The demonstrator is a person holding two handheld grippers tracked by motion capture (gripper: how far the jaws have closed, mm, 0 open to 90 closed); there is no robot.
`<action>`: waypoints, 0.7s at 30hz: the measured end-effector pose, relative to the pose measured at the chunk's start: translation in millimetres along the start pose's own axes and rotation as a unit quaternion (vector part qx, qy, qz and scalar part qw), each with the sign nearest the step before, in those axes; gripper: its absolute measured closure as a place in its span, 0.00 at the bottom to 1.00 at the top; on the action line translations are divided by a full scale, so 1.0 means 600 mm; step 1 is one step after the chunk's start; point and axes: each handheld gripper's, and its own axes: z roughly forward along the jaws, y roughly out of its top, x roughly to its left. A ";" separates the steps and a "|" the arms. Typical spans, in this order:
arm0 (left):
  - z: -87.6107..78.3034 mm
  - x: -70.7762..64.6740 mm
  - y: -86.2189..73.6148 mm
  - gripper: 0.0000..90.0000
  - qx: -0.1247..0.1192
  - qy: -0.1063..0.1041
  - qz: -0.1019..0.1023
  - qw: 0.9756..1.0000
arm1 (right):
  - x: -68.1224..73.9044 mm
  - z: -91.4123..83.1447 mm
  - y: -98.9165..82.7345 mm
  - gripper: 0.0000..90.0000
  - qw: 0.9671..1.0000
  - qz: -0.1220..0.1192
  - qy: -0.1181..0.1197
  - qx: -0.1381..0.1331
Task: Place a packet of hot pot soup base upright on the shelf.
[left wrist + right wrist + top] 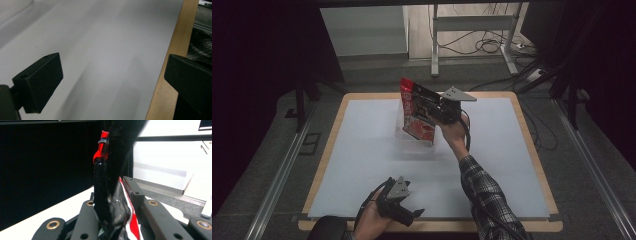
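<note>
Lying white table mat (362, 165), dim room

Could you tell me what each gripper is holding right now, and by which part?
The right gripper is shut on the red snack bag, pinching its side edge. The left gripper holds nothing; its jaws stand open over the table.
</note>
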 end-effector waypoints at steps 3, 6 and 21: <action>0.000 0.000 0.000 0.02 0.001 0.000 0.002 1.000 | 0.006 0.007 -0.010 0.84 1.000 -0.006 0.001 0.008; 0.000 0.000 0.000 0.02 0.001 -0.001 0.002 1.000 | 0.009 0.010 -0.017 0.83 1.000 -0.010 0.000 0.012; 0.004 -0.003 0.000 0.02 0.008 -0.002 0.005 1.000 | -0.011 -0.006 -0.039 0.66 1.000 0.002 -0.006 0.019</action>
